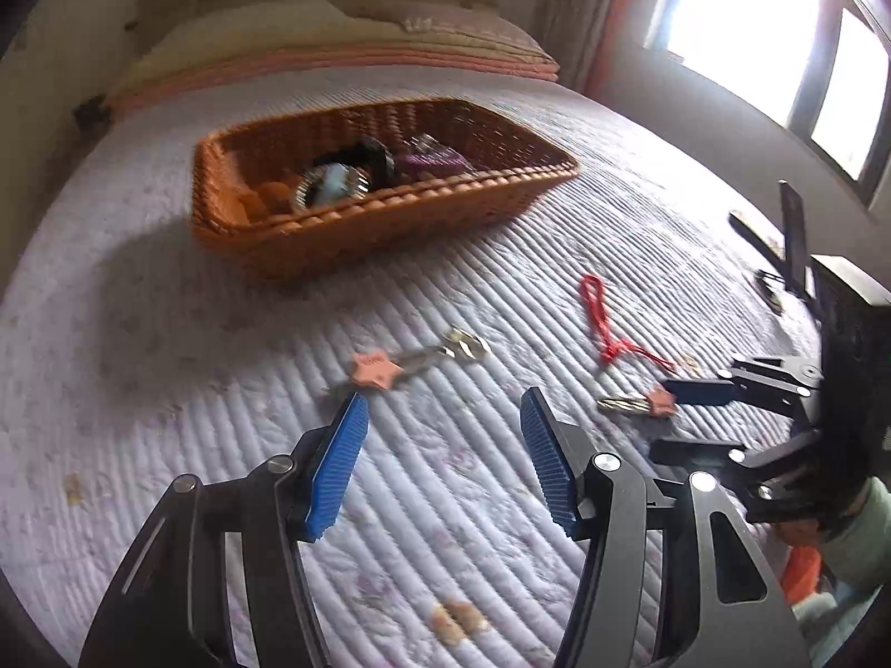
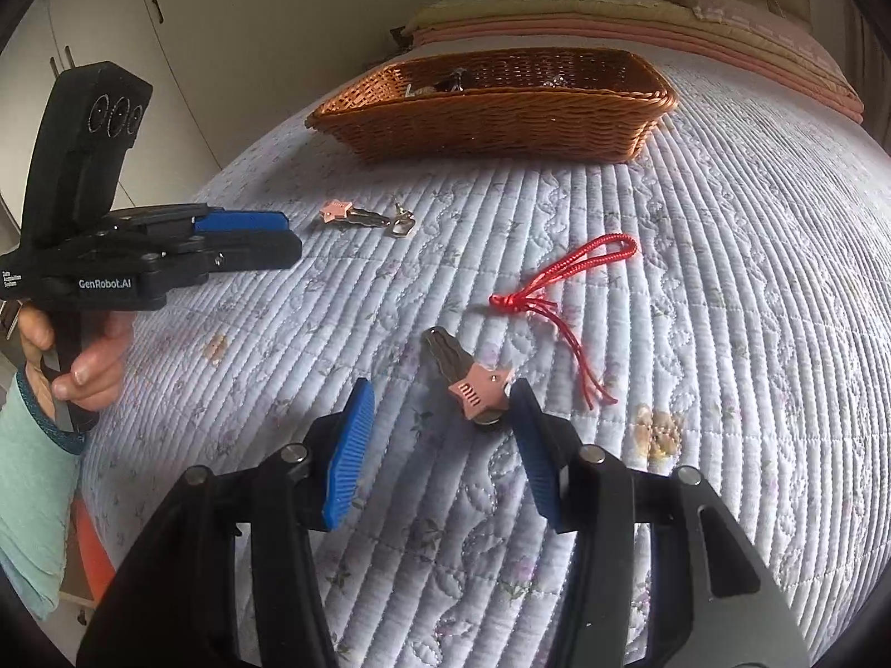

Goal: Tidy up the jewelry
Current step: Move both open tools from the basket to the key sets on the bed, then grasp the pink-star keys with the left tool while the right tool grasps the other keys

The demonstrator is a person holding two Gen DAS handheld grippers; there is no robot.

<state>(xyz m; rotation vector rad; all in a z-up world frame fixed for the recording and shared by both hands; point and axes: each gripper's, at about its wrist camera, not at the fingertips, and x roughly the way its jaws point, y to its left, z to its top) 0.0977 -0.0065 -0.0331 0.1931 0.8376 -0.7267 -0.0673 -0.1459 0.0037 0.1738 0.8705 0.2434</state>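
Observation:
A brown wicker basket [image 1: 356, 222] [image 2: 501, 122] sits on the quilted bed and holds a watch [image 1: 328, 186] and other jewelry. A pink star hair clip [image 1: 412, 364] [image 2: 365, 215] lies just beyond my open, empty left gripper [image 1: 442, 412]. A second pink star clip [image 2: 473, 384] [image 1: 640, 403] lies against the right finger of my open right gripper [image 2: 440, 401], not gripped. A red cord [image 2: 562, 289] [image 1: 610, 328] lies beyond it. The left gripper also shows in the right wrist view [image 2: 256, 239], and the right gripper shows in the left wrist view [image 1: 676, 423].
Folded blankets and pillows [image 2: 640, 11] lie at the head of the bed behind the basket. A window [image 1: 779, 39] is to the right and white cupboards [image 2: 167, 28] to the left. The bed edge [image 2: 111, 445] is at the near left.

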